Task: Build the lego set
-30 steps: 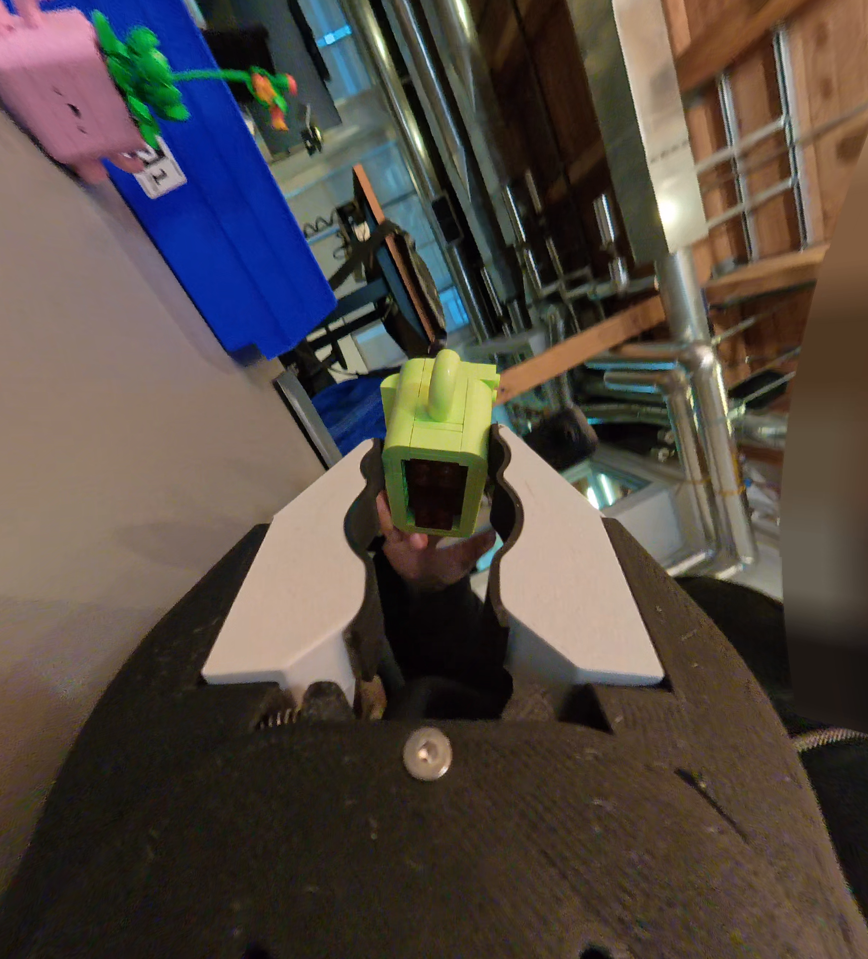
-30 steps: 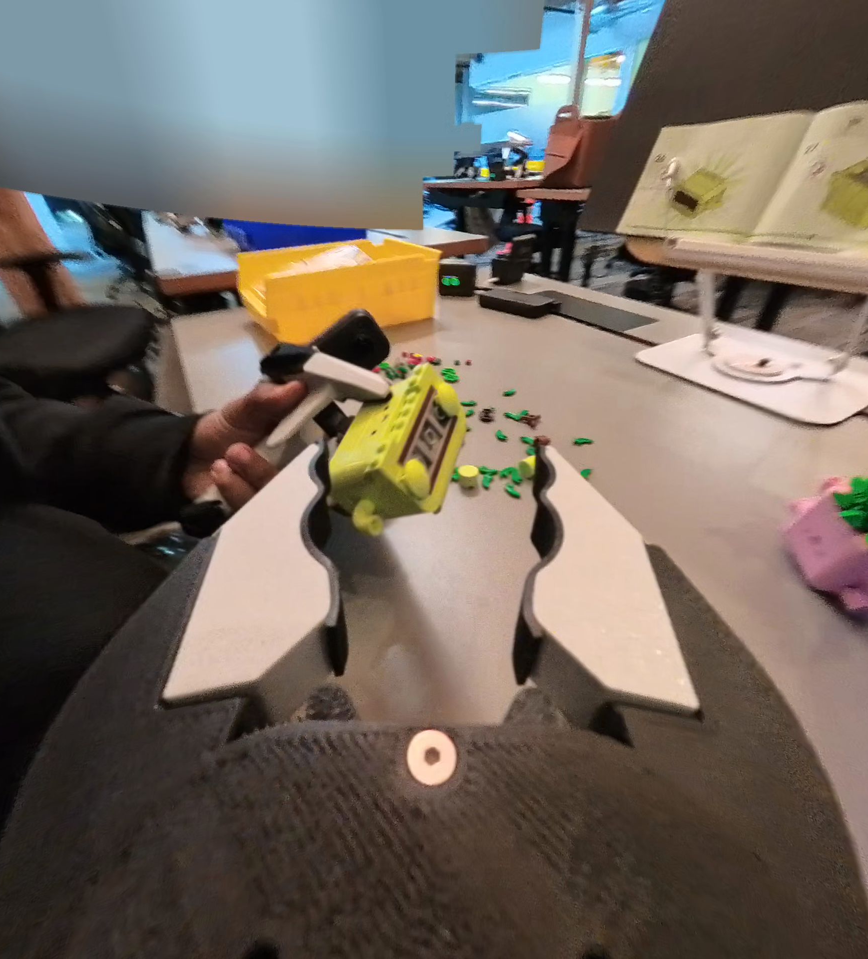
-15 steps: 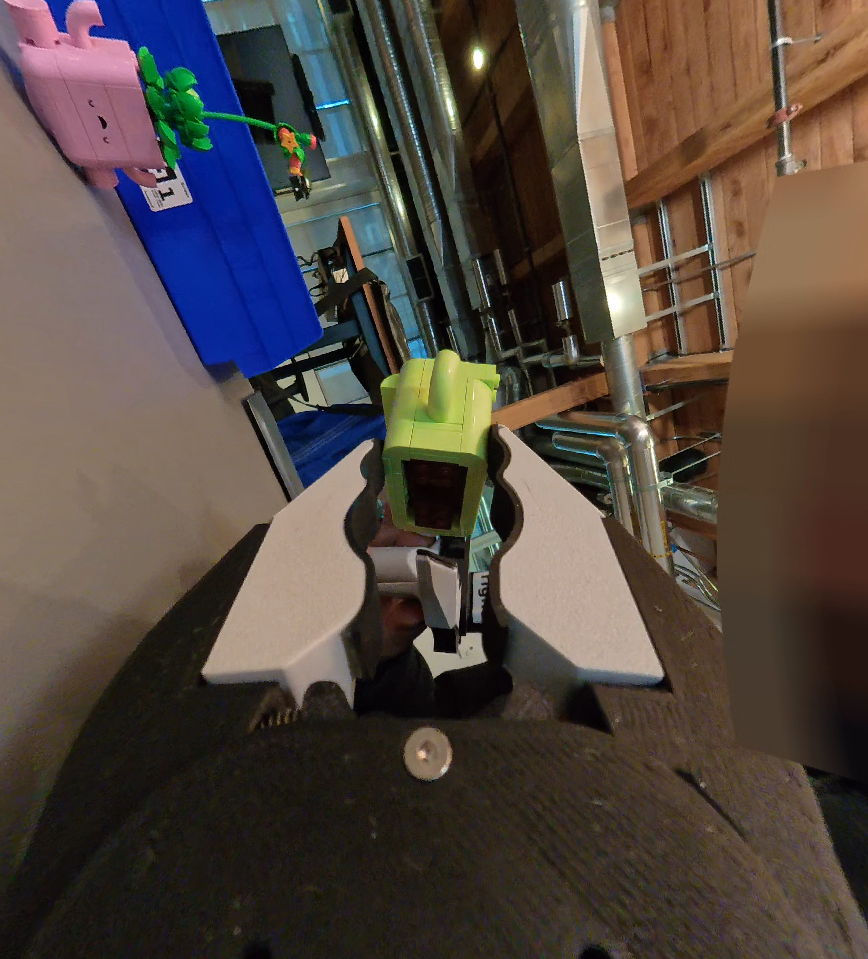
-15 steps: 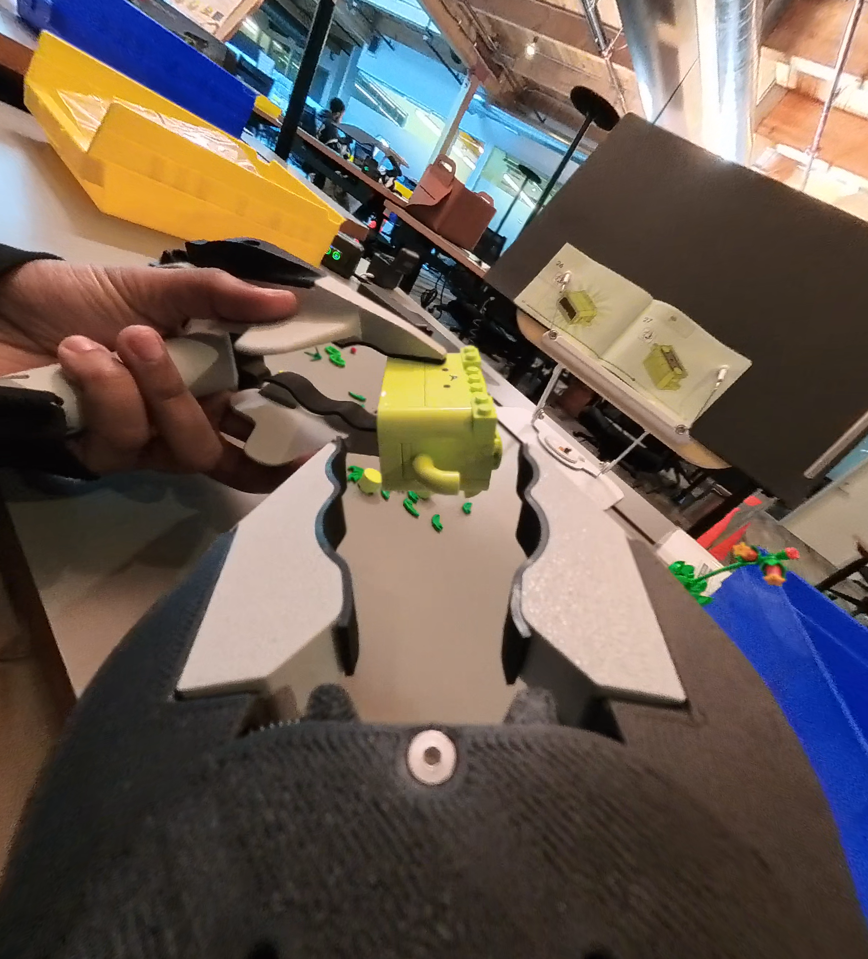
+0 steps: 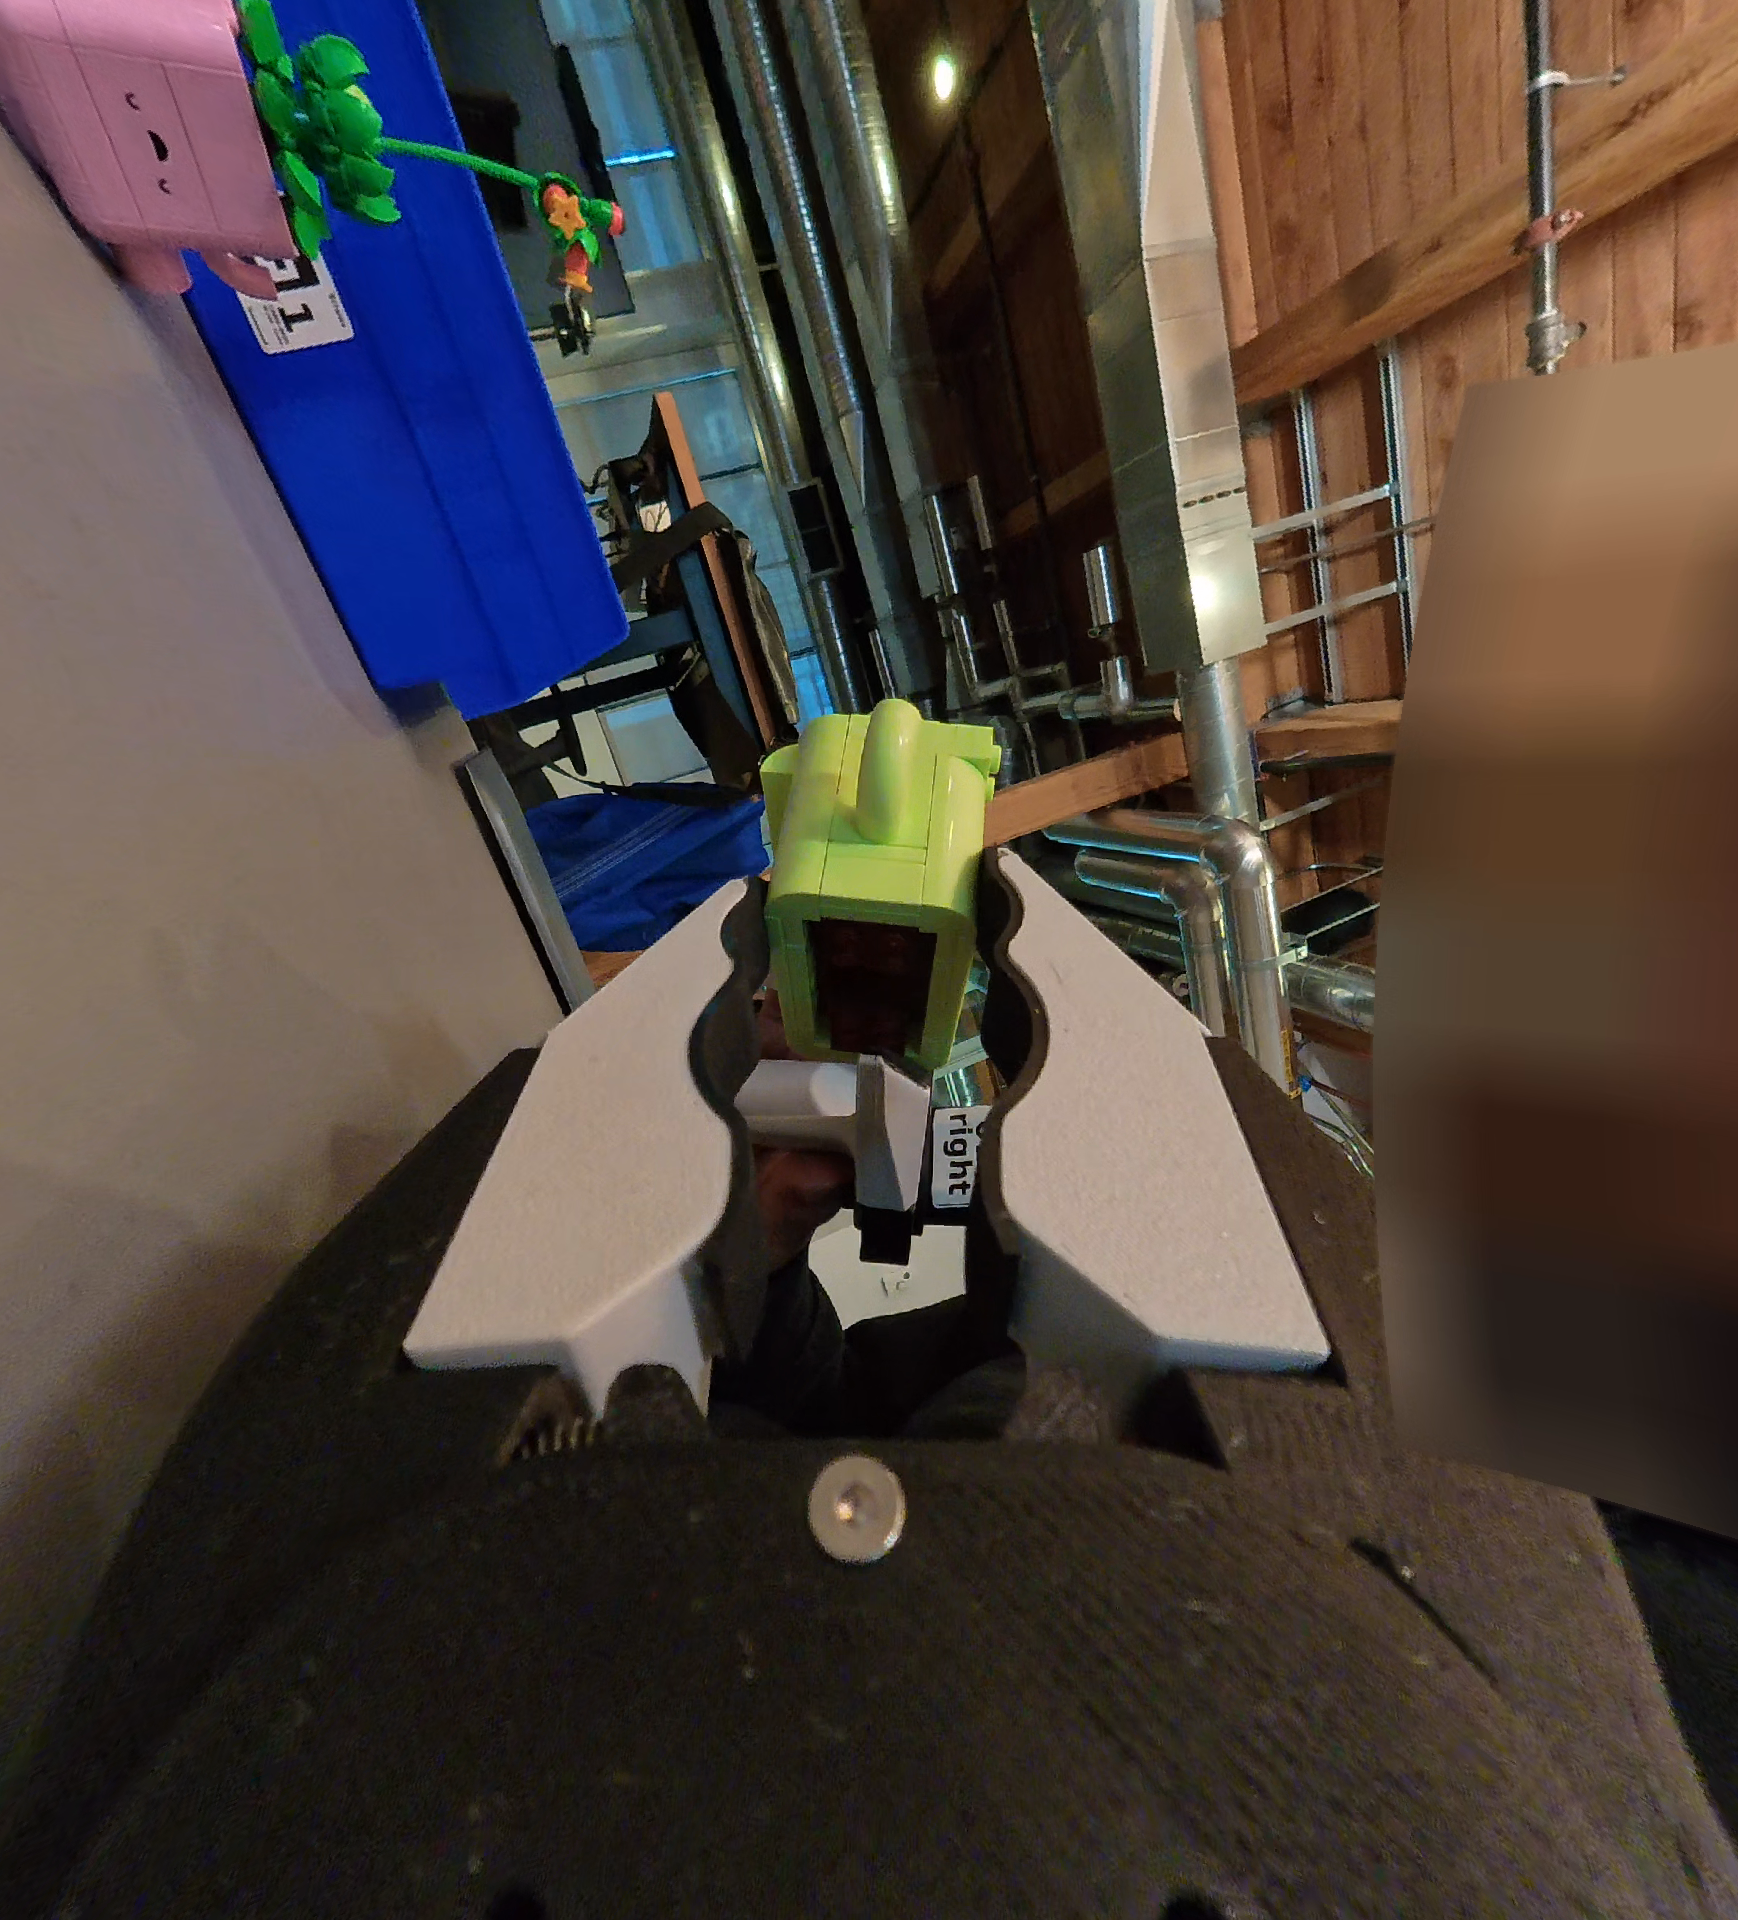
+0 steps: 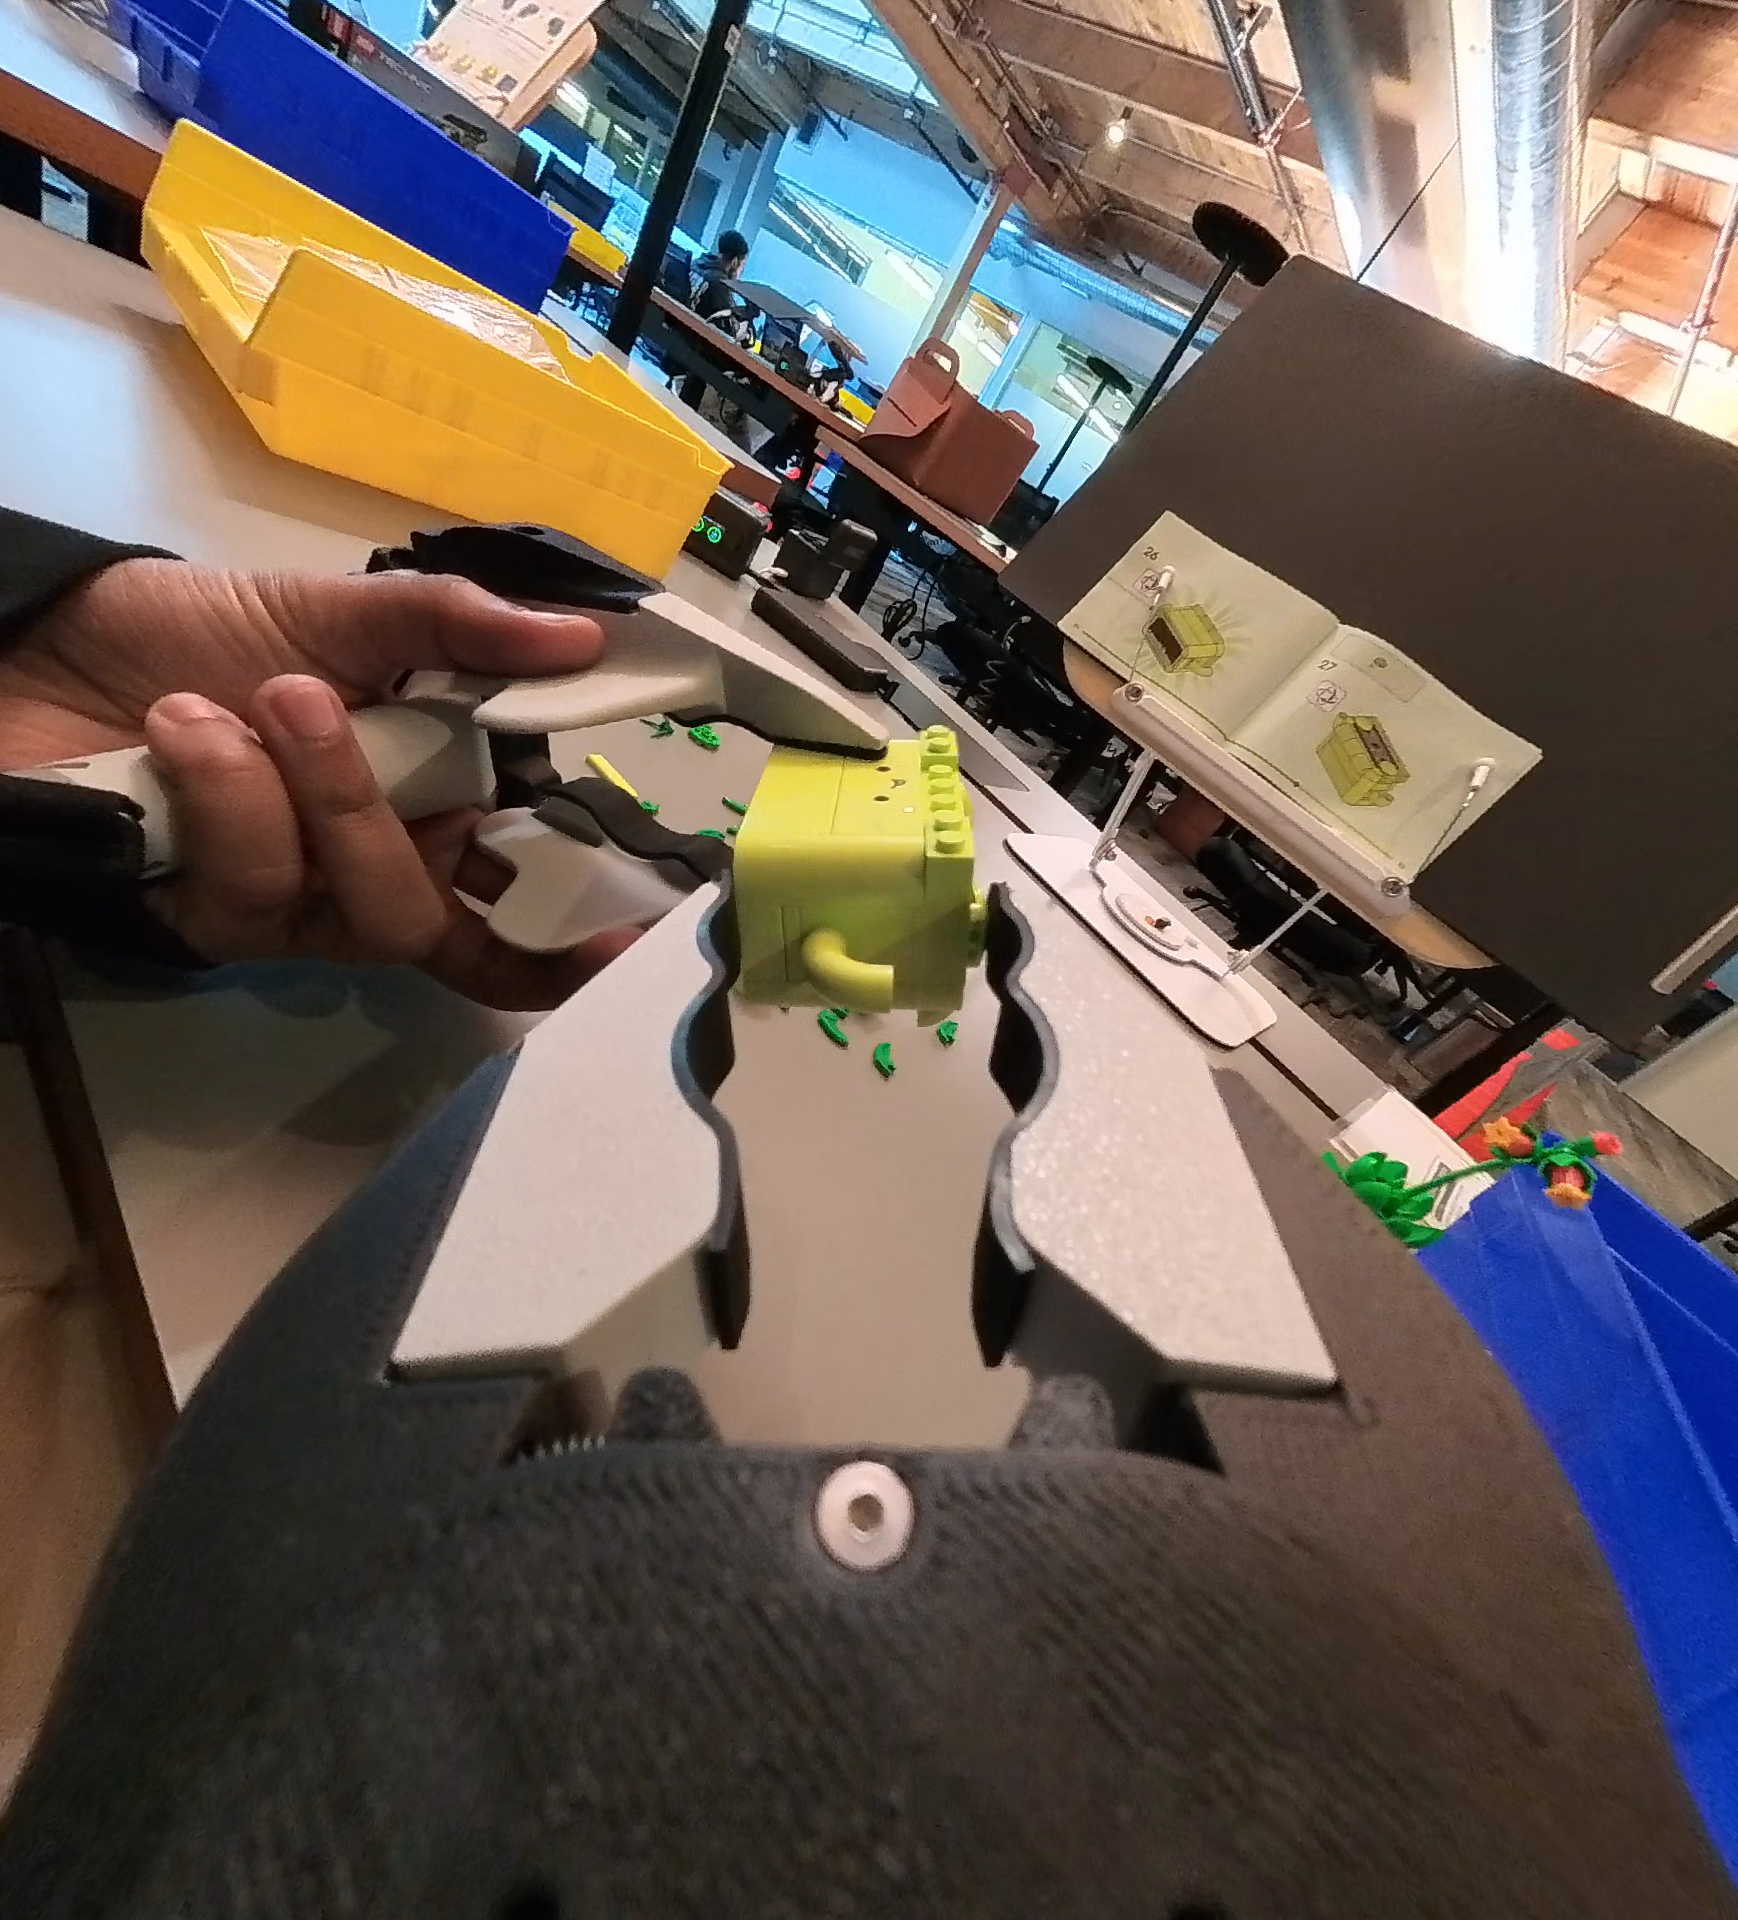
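We count one lime-green lego block (image 5: 870,883), held clear of the table (image 6: 169,1091). The left gripper (image 5: 870,935) is clamped on it, one finger on each side. In the right wrist view the same block (image 6: 849,883) shows one curved handle piece and a row of studs, with the left gripper (image 6: 740,800) pinching it from above and below, a hand (image 6: 252,758) around the gripper's handle.

The right gripper (image 6: 854,940) has its two fingers spread wide. Its tips flank the block's lower corners; we cannot tell whether they touch. In the left wrist view the right gripper (image 5: 844,1132) shows just below the block.

On the table: a scatter of small green lego pieces (image 6: 880,1055) under the block, too small to count fully; one yellow bin (image 6: 429,416); one open instruction booklet (image 6: 1291,696) on a stand, two pages showing; one pink lego block (image 5: 127,135) carrying one green plant with a flowered stem (image 5: 366,156); one blue bin (image 5: 397,436) just behind it.
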